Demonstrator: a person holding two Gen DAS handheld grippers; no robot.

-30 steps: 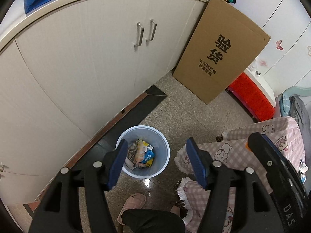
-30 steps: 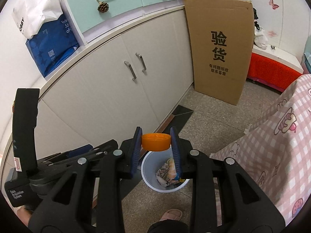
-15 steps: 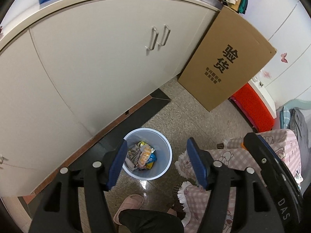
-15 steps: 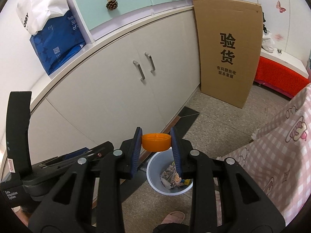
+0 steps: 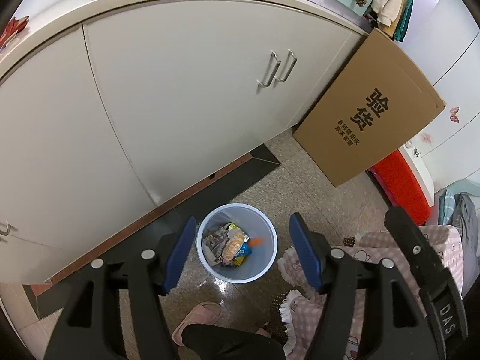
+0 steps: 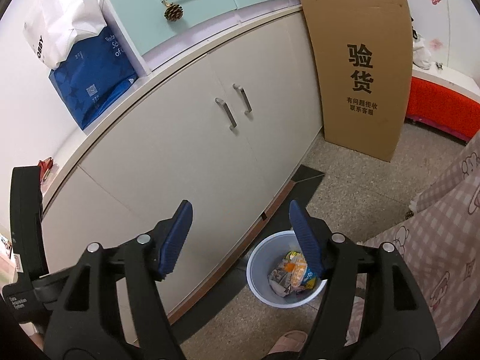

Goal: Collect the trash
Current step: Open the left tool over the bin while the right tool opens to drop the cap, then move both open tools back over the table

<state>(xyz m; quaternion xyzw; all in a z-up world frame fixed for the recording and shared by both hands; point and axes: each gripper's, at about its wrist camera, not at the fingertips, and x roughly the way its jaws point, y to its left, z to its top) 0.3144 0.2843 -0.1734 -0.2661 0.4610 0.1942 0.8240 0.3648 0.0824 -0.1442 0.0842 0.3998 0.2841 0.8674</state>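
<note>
Left gripper (image 5: pixel 240 252): jaws wide, nothing between them, hung over the bin (image 5: pixel 264 273) with its mouth framed between the tips.

Orange cap (image 5: pixel 257 241): blurred streak inside the bin at about 3 o'clock from the wrappers (image 5: pixel 228 247); looks mid-drop or just landed.

Right gripper (image 6: pixel 240 237): jaws opening, empty, bin at 5 o'clock below the tips.

Step in hand: release into the bin. Next, I judge: turn away and seek more trash; none shows on the floor.
</note>
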